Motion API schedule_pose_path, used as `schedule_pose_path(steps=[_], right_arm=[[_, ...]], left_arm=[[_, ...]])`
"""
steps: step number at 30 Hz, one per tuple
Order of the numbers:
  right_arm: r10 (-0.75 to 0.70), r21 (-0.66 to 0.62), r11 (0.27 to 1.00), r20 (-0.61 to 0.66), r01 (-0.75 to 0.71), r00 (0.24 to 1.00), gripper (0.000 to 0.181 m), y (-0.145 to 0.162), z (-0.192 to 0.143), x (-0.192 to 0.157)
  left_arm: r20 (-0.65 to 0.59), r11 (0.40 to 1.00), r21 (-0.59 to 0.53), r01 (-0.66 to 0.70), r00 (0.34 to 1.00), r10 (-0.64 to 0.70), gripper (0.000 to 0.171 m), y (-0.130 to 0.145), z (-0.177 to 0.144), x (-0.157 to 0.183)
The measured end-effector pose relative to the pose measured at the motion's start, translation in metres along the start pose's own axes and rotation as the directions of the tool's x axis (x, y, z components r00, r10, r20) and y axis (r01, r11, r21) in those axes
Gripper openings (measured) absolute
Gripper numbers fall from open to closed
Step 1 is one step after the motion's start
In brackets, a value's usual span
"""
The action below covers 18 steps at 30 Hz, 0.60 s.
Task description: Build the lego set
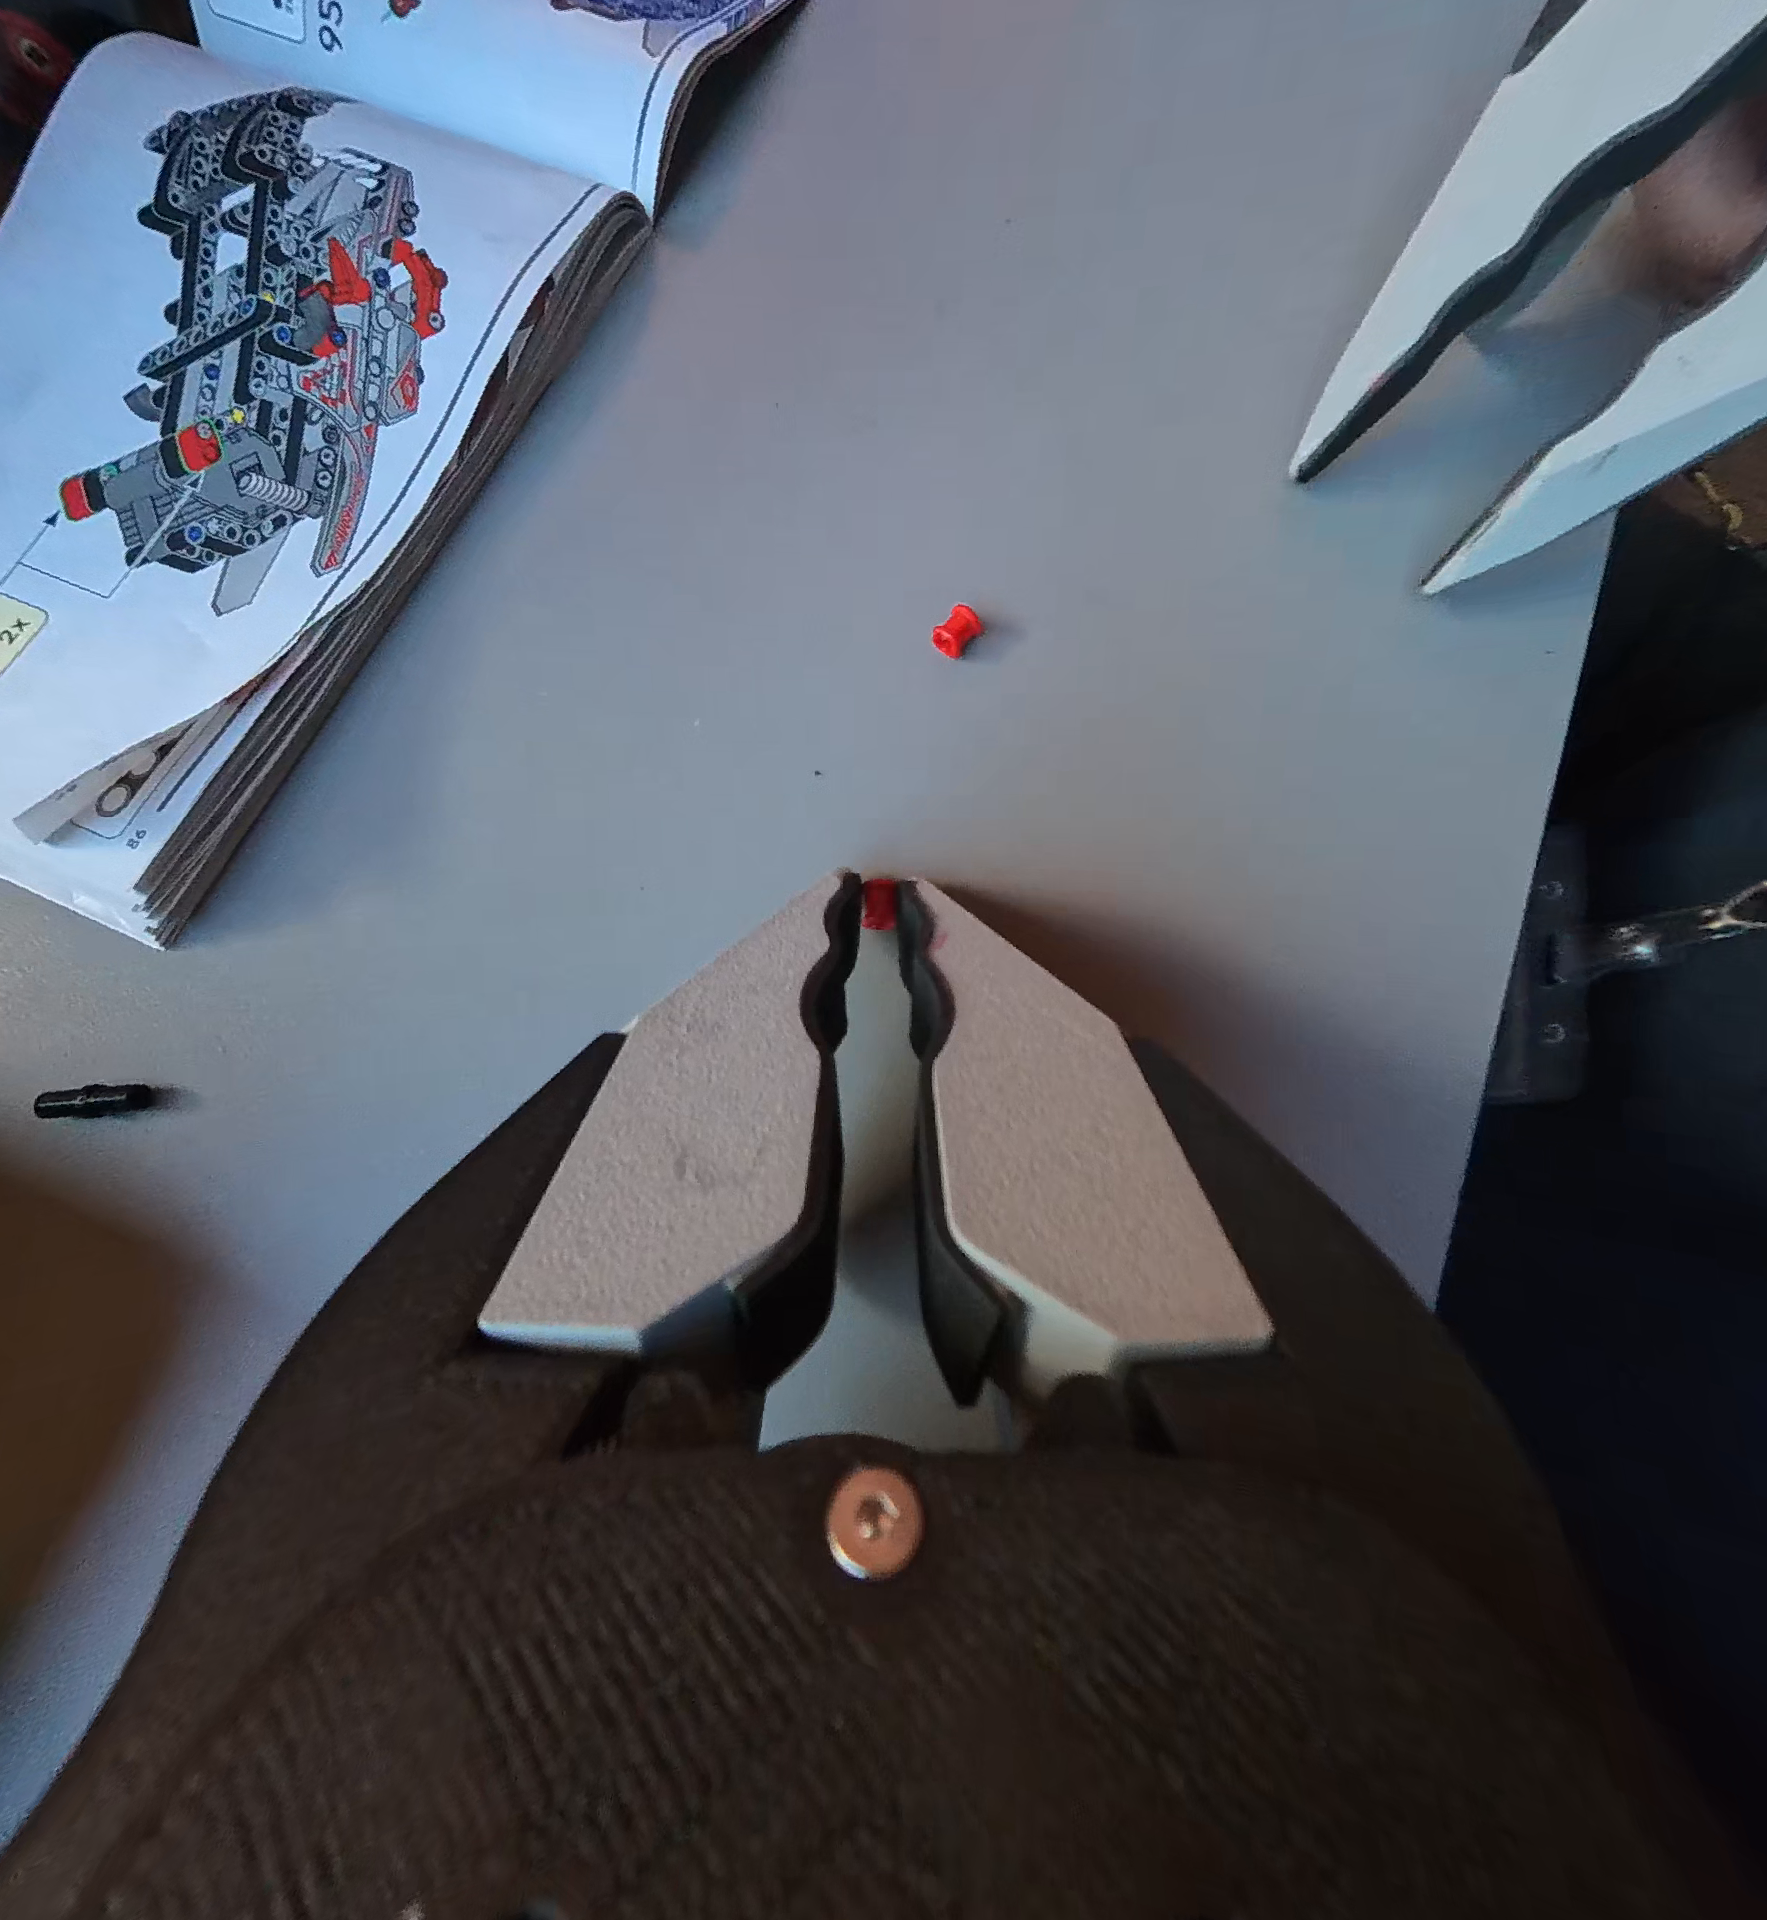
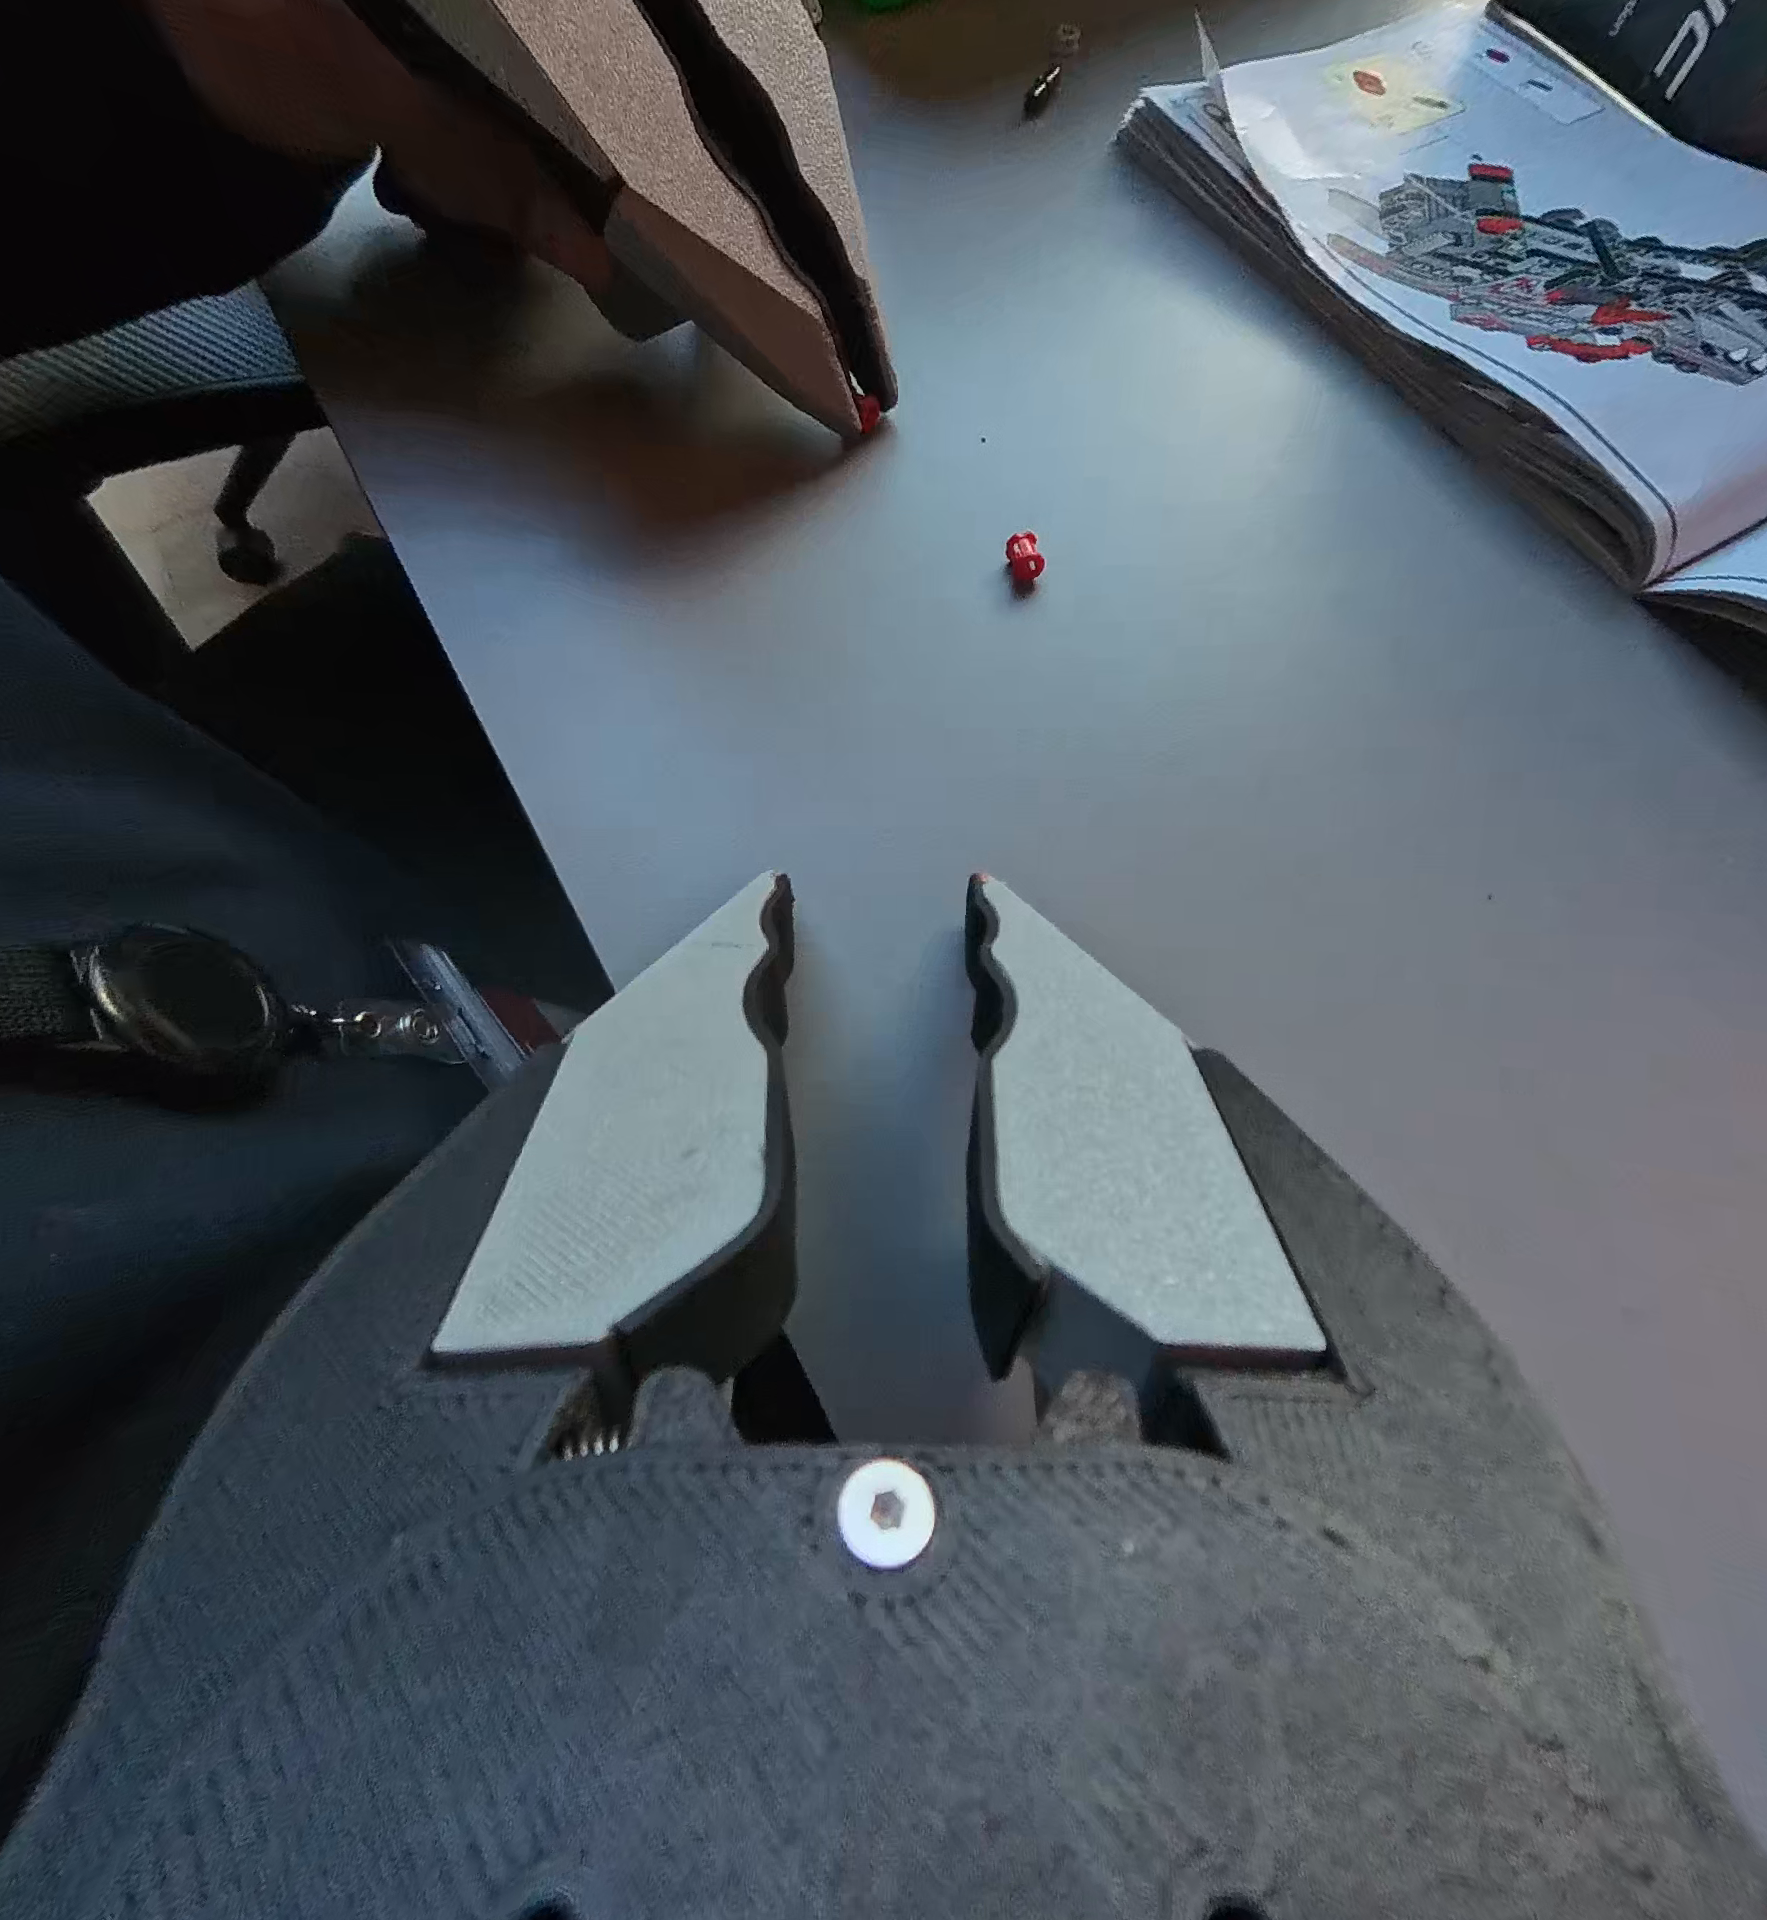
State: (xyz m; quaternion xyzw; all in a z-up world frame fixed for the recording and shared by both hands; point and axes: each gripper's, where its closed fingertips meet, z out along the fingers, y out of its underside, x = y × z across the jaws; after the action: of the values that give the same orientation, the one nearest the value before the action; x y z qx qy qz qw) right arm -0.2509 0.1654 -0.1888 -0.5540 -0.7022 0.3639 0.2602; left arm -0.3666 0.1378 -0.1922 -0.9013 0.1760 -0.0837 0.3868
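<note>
Lego bush (image 1: 879,902), small and red, sits pinched at the tips of the left gripper (image 1: 877,896) low over the grey table (image 1: 1118,779). Another red bush (image 1: 957,631) lies loose ahead. Only the right wrist view shows the right gripper (image 2: 879,883) spread and empty; only the left shows a black pin (image 1: 92,1100) beside the instruction booklet (image 1: 235,468).

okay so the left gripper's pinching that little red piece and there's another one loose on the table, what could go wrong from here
1. The left gripper holds the red piece only at its very fingertips, so it could pop out or twist when pressed onto anything.
2. The loose red piece lies on its side on the bare table; it looks round and might roll if the open right gripper nudges it.
</note>
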Motion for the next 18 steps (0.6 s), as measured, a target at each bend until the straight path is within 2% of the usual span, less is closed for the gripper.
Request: schedule_pose_path(steps=[10, 18], right_arm=[[-0.016, 0.052, 0.999, 0.016, 0.015, 1.0, 0.03, -0.003, -0.007, -0.004], [-0.047, 0.063, 0.997, -0.029, 0.048, 0.998, 0.03, -0.006, -0.019, 0.004]], left_arm=[[-0.042, 0.999, -0.005, 0.036, 0.998, -0.036, 0.004, 0.0, 0.001, 0.001], [-0.036, 1.0, -0.005, 0.03, 0.999, -0.03, 0.003, 0.001, 0.001, 0.001]])
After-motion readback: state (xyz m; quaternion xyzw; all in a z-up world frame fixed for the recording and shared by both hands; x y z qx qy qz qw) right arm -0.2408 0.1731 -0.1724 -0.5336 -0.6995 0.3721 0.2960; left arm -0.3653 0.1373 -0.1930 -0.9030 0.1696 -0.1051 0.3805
